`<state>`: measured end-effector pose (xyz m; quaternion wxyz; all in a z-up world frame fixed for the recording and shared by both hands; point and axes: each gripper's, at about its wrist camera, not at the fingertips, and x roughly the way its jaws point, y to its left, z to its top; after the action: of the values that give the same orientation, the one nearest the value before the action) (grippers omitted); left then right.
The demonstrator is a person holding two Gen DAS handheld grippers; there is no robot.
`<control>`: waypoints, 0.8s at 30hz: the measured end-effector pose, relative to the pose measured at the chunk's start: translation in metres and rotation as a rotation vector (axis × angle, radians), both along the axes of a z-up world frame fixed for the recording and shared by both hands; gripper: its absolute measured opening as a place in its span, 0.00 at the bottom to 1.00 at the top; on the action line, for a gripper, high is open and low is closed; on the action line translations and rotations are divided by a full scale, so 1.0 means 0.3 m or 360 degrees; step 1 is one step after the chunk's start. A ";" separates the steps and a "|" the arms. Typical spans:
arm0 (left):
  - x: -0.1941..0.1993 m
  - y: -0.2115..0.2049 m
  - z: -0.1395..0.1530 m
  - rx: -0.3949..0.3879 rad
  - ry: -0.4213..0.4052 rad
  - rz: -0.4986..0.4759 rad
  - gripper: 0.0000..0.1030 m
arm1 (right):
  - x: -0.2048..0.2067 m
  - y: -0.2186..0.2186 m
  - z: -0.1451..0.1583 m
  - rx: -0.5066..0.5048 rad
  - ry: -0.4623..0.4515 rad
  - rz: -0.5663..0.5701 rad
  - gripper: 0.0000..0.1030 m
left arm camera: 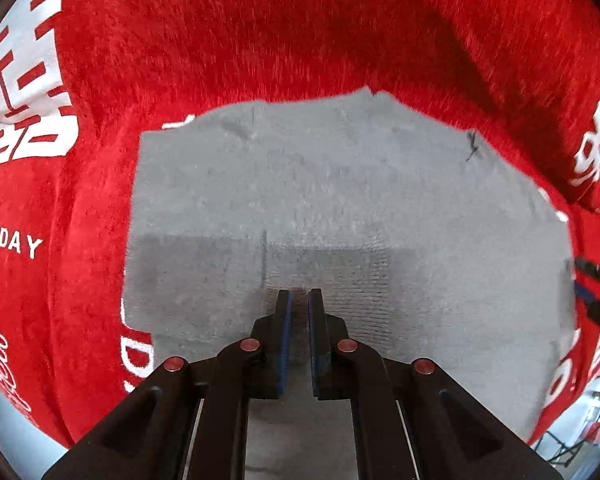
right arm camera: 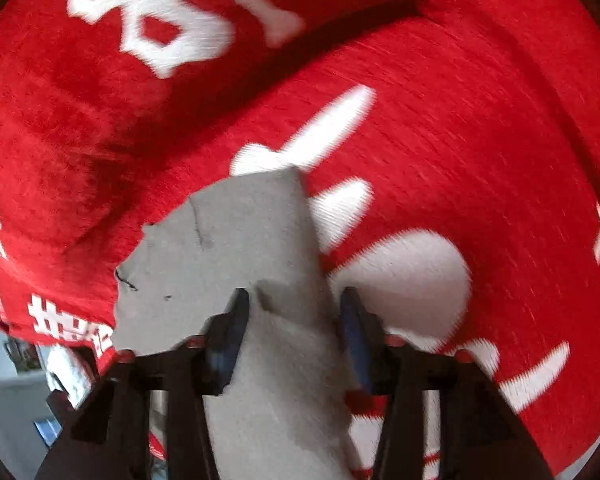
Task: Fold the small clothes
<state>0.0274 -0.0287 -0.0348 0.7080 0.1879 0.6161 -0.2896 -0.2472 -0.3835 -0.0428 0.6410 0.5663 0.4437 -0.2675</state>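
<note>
Grey garment [left arm camera: 340, 200] under nearly closed left gripper [left arm camera: 299, 296]; between spread right gripper [right arm camera: 294, 300] jaws

"BIGDAY" in white capitals on red cloth [left arm camera: 80, 200], left of left gripper [left arm camera: 299, 296]; other white markings unreadable.

Motion-blurred red cloth [right arm camera: 460, 140], edges cropped

Both wrist cameras look steeply down along their jaws, very close to the grey garment [left arm camera: 340, 200] on the red printed cloth [left arm camera: 260, 40], which both views share.
</note>
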 end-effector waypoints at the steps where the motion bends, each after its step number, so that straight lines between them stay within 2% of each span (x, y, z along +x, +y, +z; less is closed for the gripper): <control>1: -0.002 -0.003 -0.010 0.0026 -0.0011 0.0000 0.08 | 0.032 0.004 0.017 -0.0031 0.0030 0.0087 0.08; 5: 0.001 0.009 -0.016 0.0066 -0.0028 0.0026 0.08 | 0.107 0.039 0.099 -0.0332 0.0196 0.0385 0.08; 9: -0.001 0.005 -0.022 0.0087 -0.0039 0.0027 0.08 | 0.123 0.055 0.033 -0.0387 0.0401 0.0502 0.09; 11: 0.002 -0.003 -0.023 0.0089 -0.0036 0.0029 0.08 | 0.114 0.065 0.045 -0.0425 0.0420 0.0470 0.10; 14: 0.009 -0.003 -0.011 0.0089 -0.0023 0.0033 0.08 | 0.082 0.077 0.065 -0.0392 0.0438 0.0412 0.10; 20: -0.011 0.031 0.033 0.0093 -0.0084 -0.0003 0.08 | 0.011 0.137 0.133 -0.0354 0.0406 0.0353 0.10; 24: -0.039 0.045 0.049 0.0155 -0.0082 -0.0048 0.08 | 0.009 0.223 0.158 -0.0355 0.0362 0.0381 0.14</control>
<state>0.0158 -0.0151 -0.0202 0.7092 0.2387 0.6081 -0.2651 -0.2446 -0.3166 0.0044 0.6728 0.4010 0.5451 -0.2990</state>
